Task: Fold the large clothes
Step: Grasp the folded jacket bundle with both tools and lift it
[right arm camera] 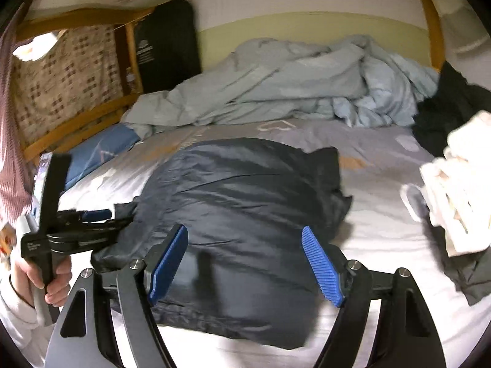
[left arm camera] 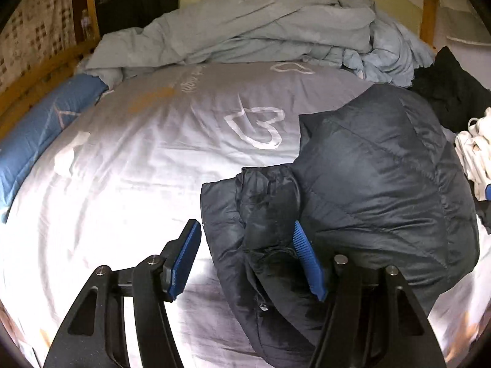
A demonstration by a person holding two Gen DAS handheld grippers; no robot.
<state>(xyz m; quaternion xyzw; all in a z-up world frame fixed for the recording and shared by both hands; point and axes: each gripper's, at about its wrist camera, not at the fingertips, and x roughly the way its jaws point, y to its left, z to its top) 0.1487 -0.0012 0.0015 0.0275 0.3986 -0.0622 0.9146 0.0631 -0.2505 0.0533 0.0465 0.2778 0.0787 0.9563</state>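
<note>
A dark navy puffer jacket (left arm camera: 383, 168) lies folded into a bundle on the grey heart-print bedsheet (left arm camera: 122, 168). My left gripper (left arm camera: 245, 260) is open over the jacket's near left edge. A bunched fold of it sits between the jaws; the left pad (left arm camera: 184, 260) hangs over bare sheet. In the right wrist view the jacket (right arm camera: 245, 190) fills the middle. My right gripper (right arm camera: 245, 266) stands open just above its near edge, gripping nothing. A hand (right arm camera: 46, 279) holds the left gripper (right arm camera: 101, 216) at the jacket's left side.
A crumpled pale blue duvet (right arm camera: 276, 86) is heaped at the back of the bed, and a blue pillow (right arm camera: 101, 150) lies along the wooden frame (right arm camera: 76, 122) on the left. White clothes (right arm camera: 460, 190), a black garment (right arm camera: 454, 104) and a dark grey one (right arm camera: 472, 276) crowd the right side.
</note>
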